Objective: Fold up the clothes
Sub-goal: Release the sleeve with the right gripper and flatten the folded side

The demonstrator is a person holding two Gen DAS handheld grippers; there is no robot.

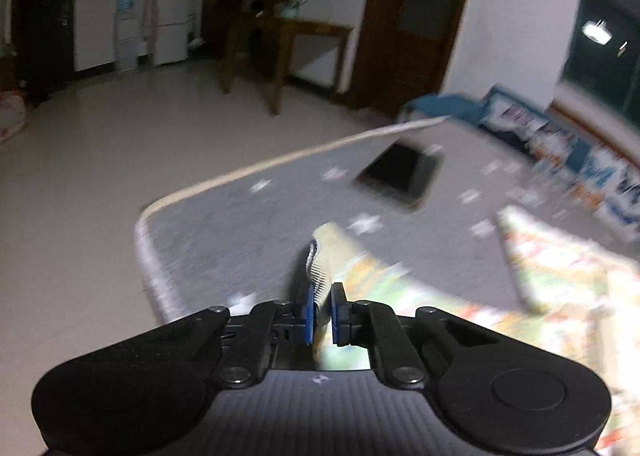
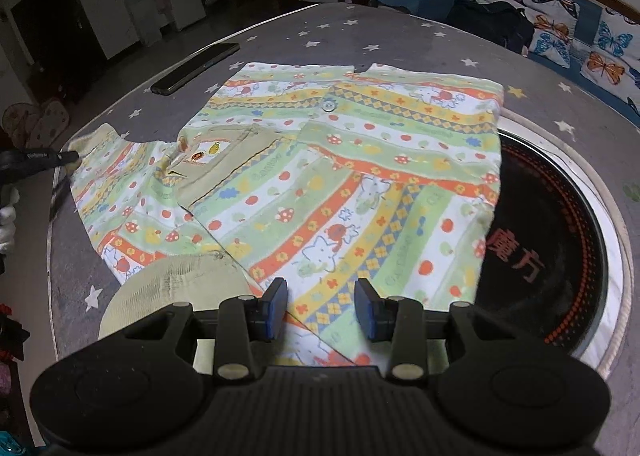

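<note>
Left wrist view: my left gripper (image 1: pixel 321 302) pinches the shirt (image 2: pixel 320 184) by its ribbed cuff (image 1: pixel 318 270), lifting the sleeve to fold inward.
Right gripper (image 2: pixel 321 306): jaws spread, hovering over the hem.
Shirt: flat on the star-print table (image 2: pixel 360 32), beside 1 phone (image 2: pixel 196 68).

The shirt (image 2: pixel 320 184) lies spread on the counter (image 2: pixel 280 28). A phone (image 2: pixel 196 68) lies on the counter at ten o'clock from the shirt, near the far edge. At three o'clock the shirt's edge overlaps a round inset plate (image 2: pixel 552 232). Behind the counter, at one o'clock, stands a sofa (image 2: pixel 560 16).
</note>
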